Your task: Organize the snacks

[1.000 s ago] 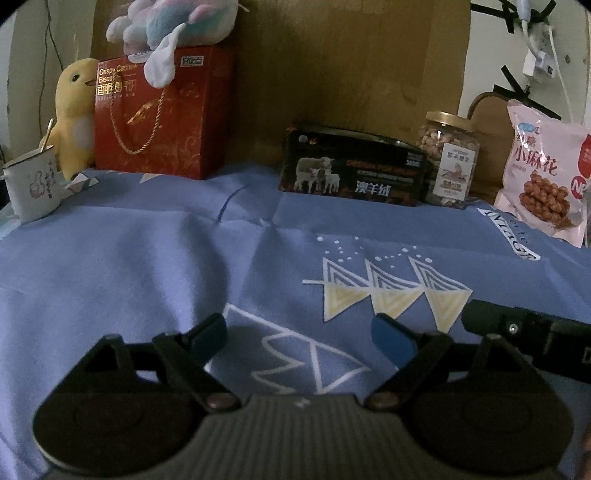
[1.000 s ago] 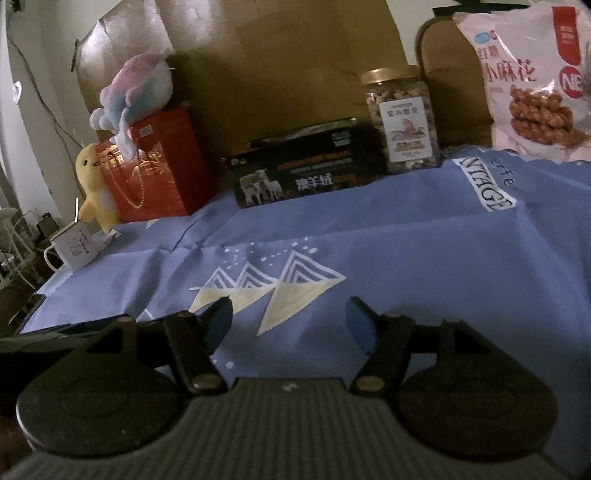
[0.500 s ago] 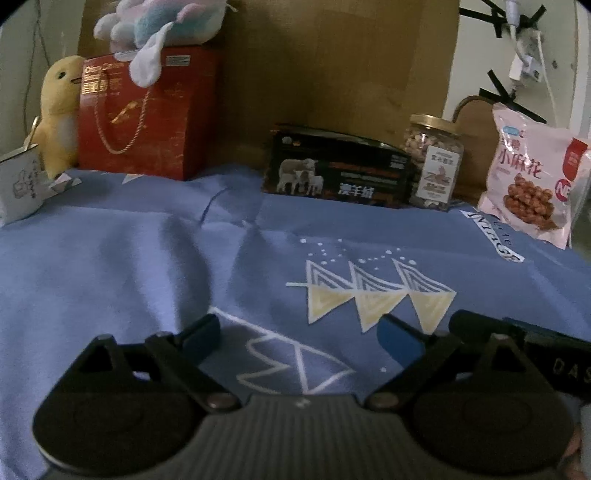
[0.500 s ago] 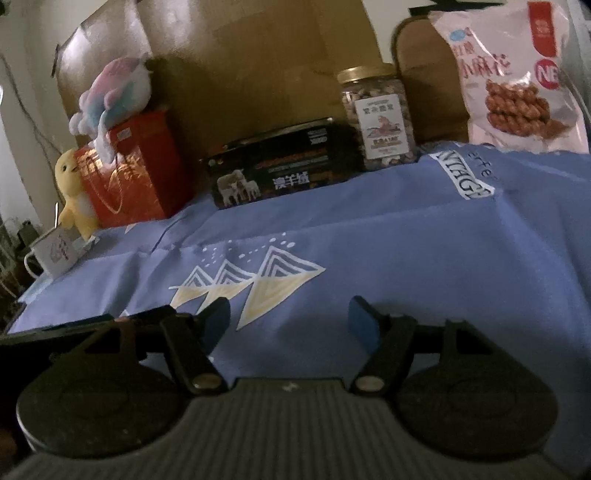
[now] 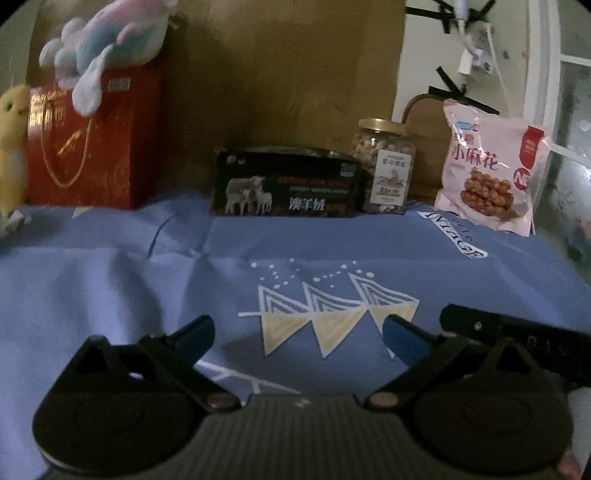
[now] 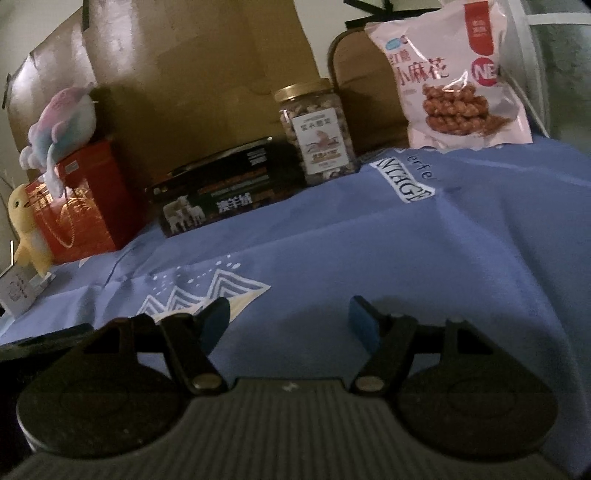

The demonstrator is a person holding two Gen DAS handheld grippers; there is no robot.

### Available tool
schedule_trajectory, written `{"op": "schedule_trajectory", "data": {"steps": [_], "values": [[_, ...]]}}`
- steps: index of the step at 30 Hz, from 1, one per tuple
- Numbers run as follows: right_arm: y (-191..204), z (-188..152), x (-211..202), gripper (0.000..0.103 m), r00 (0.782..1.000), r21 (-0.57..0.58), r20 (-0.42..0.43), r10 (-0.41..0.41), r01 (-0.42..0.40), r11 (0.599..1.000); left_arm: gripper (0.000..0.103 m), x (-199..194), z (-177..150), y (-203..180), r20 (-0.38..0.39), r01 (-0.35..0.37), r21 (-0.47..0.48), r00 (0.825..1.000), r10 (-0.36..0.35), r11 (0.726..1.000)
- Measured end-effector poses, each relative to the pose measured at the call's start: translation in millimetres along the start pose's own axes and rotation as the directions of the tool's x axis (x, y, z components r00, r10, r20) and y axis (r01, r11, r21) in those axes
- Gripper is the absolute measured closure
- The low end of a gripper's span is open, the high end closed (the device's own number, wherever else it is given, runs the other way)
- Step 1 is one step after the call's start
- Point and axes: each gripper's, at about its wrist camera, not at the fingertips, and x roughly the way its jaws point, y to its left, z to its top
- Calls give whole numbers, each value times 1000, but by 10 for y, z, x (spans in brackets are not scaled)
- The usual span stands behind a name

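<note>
Along the far edge of the cloth [image 5: 110,280], left to right: gift box [image 5: 92,147], flat box [image 5: 284,184], jar [image 5: 386,166], snack bag [image 5: 491,166]. The jar stands just beside the flat box's right end. A plush toy [image 5: 103,33] lies on the gift box; a second plush [image 5: 11,147] stands left of it. Cardboard [image 5: 277,74] stands behind the row.
</note>
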Motion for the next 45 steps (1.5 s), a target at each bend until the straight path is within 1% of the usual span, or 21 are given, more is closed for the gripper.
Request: {"op": "schedule_trajectory", "data": {"steps": [4,11,14,16,22,27,32,36,45], "values": [[-21,0,-12,30,1000,11,5,3,-4,1000,0,-13,0,-10,10,-2,6,1000,2,1000],[-33,3,-7,28,999,20,-2,37,-37,999,0,-49,-11,-8,32,-55,-7,998,55,998],[-61,5,-11,27,998,33,-4,65,-65,997,0,-36,-5,8,23,-87,-23,996,88,996],[-78,9,-17,19,995,43,-4,95,-95,995,0,-22,-3,7,12,-105,-24,994,106,994],[-129,9,-57,18,986,70,10,164,-164,984,0,-19,-15,-46,10,-177,4,984,177,984],[-252,23,-75,16,975,137,24,221,-222,965,0,9,-15,-28,-19,-217,-4,976,217,976],[-401,43,-50,16,965,235,24,260,-258,937,0,34,-17,-66,-32,-256,24,966,256,966],[-474,46,-56,16,958,280,34,284,-282,918,0,50,-21,-92,-43,-274,41,960,276,961],[-473,39,-71,15,954,278,34,297,-294,914,0,85,-8,-74,-65,-285,48,956,288,957]]}}
